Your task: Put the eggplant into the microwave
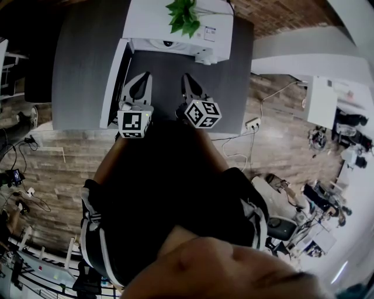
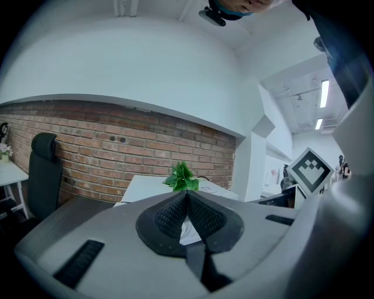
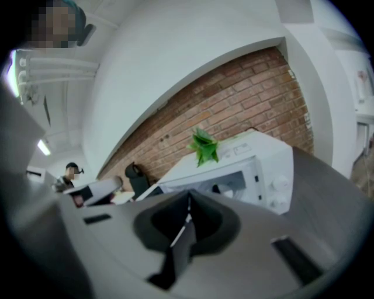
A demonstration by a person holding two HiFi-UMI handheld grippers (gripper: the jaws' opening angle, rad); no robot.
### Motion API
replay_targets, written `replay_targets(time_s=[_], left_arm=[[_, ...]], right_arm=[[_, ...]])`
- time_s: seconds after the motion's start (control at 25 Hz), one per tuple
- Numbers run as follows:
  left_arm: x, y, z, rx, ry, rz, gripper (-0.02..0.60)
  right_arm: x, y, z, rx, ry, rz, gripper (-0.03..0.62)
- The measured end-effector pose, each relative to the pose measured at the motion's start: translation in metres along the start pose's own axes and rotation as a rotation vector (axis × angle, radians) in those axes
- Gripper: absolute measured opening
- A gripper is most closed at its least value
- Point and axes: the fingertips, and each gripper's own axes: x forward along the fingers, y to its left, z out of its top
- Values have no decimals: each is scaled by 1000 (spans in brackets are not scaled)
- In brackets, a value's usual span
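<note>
The white microwave (image 1: 204, 36) stands at the back of the grey table (image 1: 82, 64), and its door (image 1: 114, 82) is swung open to the left. A small dark shape (image 3: 216, 188) shows in its cavity; I cannot tell what it is. No eggplant is in plain view on the table. My left gripper (image 1: 145, 76) and right gripper (image 1: 186, 77) hover side by side over the table's front half, pointing at the microwave. Both are shut with nothing between the jaws. The left gripper (image 2: 187, 194) and right gripper (image 3: 188, 197) show their pads pressed together in the gripper views.
A green plant (image 1: 184, 17) sits on the microwave's top. A dark office chair (image 2: 41, 169) stands to the left by the brick wall. A power strip (image 1: 252, 123) with cables lies on the wooden floor right of the table. White desks (image 1: 322, 102) stand further right.
</note>
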Motion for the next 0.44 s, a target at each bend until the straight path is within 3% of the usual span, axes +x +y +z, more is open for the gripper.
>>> replay_targets(time_s=[0.44], left_arm=[[-5,0,1,-2,1,3,37]], right_arm=[[-2,6,0,-6,0,7,32]])
